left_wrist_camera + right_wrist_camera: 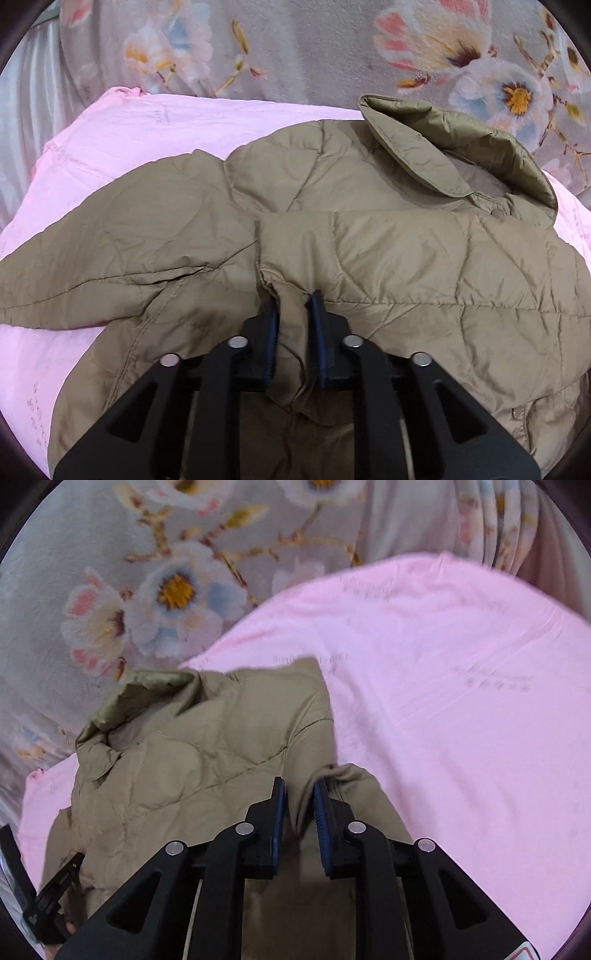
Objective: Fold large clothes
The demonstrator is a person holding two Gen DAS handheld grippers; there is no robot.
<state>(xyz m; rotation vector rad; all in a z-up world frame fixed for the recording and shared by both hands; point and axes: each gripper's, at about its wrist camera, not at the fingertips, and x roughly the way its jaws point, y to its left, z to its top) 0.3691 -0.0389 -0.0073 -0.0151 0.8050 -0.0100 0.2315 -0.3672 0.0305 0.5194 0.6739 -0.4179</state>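
Both grippers, left (293, 301) and right (299, 786), pinch folds of a quilted tan padded jacket (406, 251) lying on a pink sheet (443, 664).

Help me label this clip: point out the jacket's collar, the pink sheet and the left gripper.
collar (413, 146), left wrist view, outer flap.
pink sheet (443, 701), right wrist view, bare middle.
left gripper (293, 306), left wrist view, between fingertips, pinching jacket fabric.

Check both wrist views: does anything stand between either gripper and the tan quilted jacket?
Nothing visible does. The left gripper is shut on a fold of the jacket, and the right gripper is shut on another fold of it. The jacket lies on the pink sheet.
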